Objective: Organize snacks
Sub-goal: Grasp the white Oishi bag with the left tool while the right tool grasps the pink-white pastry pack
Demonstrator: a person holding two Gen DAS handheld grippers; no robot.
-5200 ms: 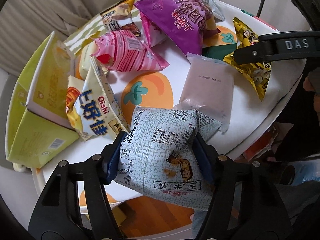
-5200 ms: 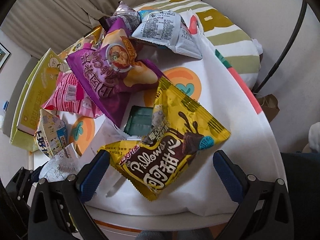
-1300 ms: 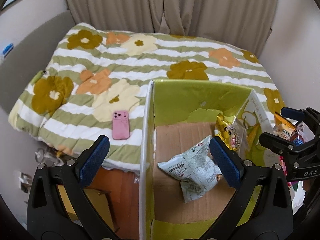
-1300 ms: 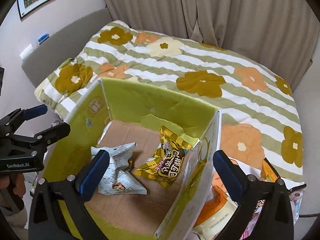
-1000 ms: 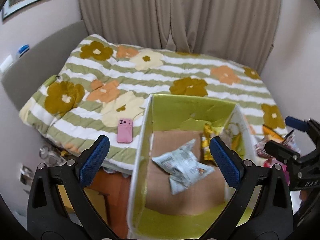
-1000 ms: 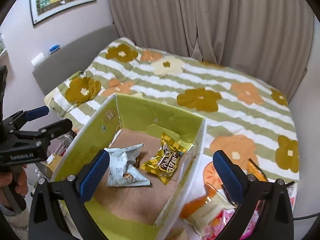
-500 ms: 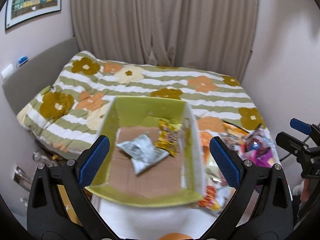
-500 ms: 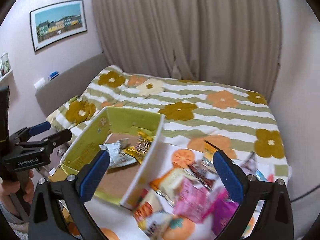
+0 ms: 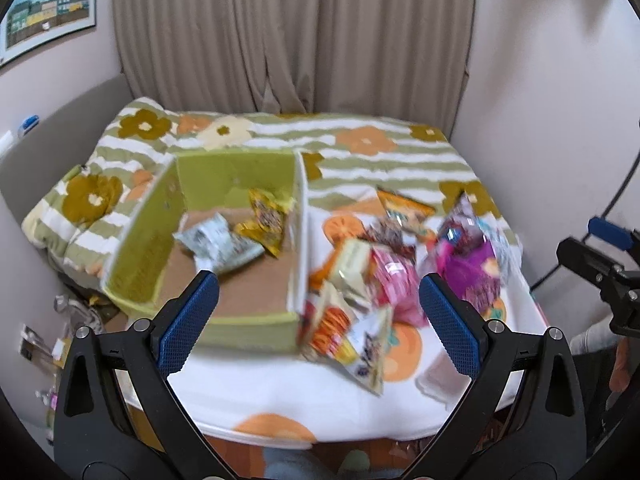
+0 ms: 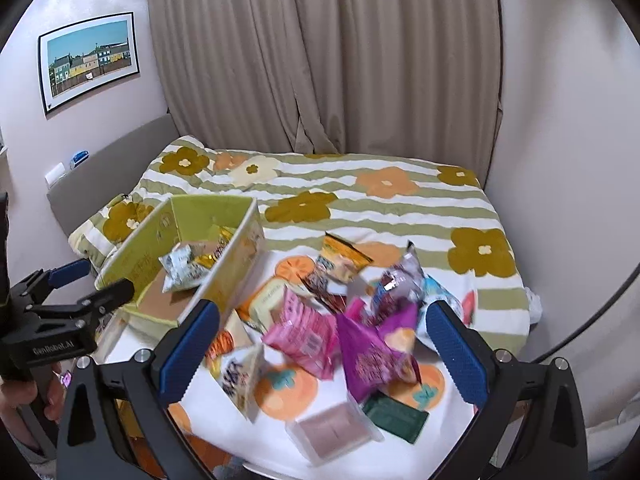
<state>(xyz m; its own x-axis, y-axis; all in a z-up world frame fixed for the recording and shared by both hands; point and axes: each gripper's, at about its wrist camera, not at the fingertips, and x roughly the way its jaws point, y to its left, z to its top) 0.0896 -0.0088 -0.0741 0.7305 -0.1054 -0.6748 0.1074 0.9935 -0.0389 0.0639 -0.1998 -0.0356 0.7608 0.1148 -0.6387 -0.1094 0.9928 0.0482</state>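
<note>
Green cardboard box [image 9: 240,168] at left of the surface [image 9: 248,392], open-topped, brown floor; inside, a pale crinkled packet [image 9: 218,244] beside a yellow packet [image 9: 266,216]. Right of the box wall, loose snack pile, blurred: orange bag [image 10: 342,258], pink bag [image 10: 306,332], purple bag [image 10: 372,356], dark green pack [image 10: 394,416], pale flat pouch [image 10: 334,432]. Left gripper [image 9: 318,326] fingers spread wide, empty; right gripper [image 10: 322,344] likewise, both above the surface.
</note>
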